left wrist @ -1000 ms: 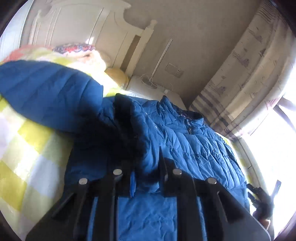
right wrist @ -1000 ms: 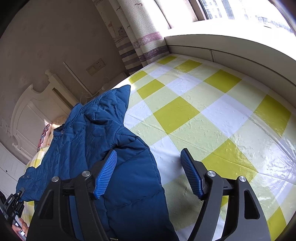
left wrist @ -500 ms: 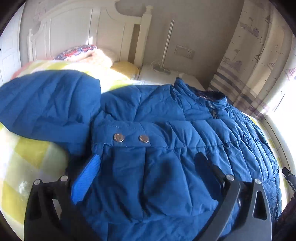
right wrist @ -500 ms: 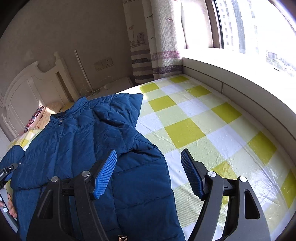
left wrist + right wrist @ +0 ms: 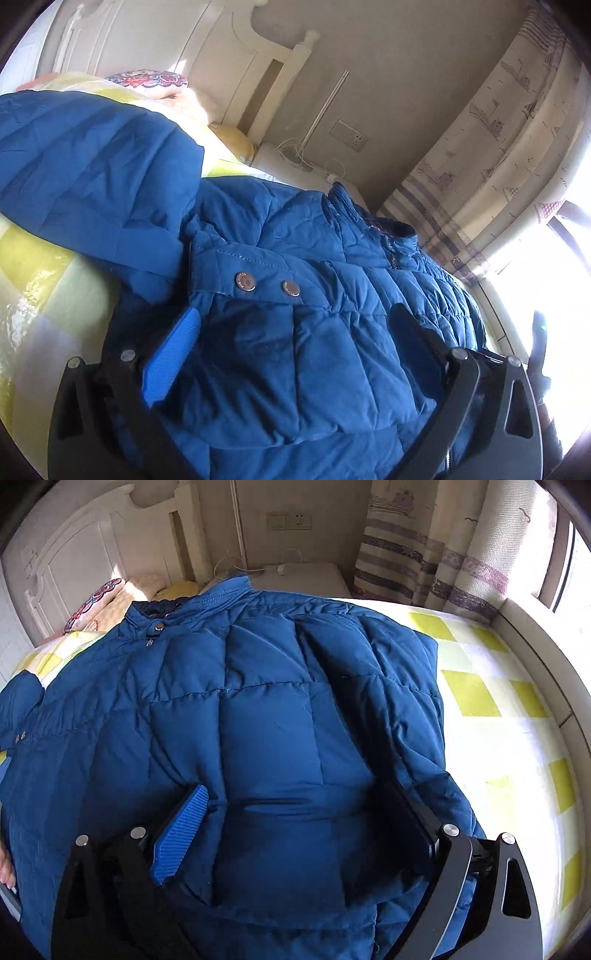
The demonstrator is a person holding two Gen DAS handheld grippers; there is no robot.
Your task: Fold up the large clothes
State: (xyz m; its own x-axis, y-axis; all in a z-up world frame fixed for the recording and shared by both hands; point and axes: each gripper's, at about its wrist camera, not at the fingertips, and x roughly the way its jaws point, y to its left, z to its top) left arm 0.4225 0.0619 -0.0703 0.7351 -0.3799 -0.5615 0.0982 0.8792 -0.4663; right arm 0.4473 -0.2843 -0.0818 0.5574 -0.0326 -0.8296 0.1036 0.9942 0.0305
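Blue jacket (image 5: 303, 332) — left claw (image 5: 291, 350) agape

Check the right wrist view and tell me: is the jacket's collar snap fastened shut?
Yes, the silver snap at the collar of the blue jacket sits closed, holding the neck opening together.

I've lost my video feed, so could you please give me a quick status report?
Left gripper open, right gripper open, both over blue puffer jacket. Jacket on checked bedspread, unfolded. Nothing in the way.

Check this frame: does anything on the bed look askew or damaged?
No damage shows. The blue puffer jacket lies rumpled; its hood is flopped sideways onto the checked bedspread, unfolded.
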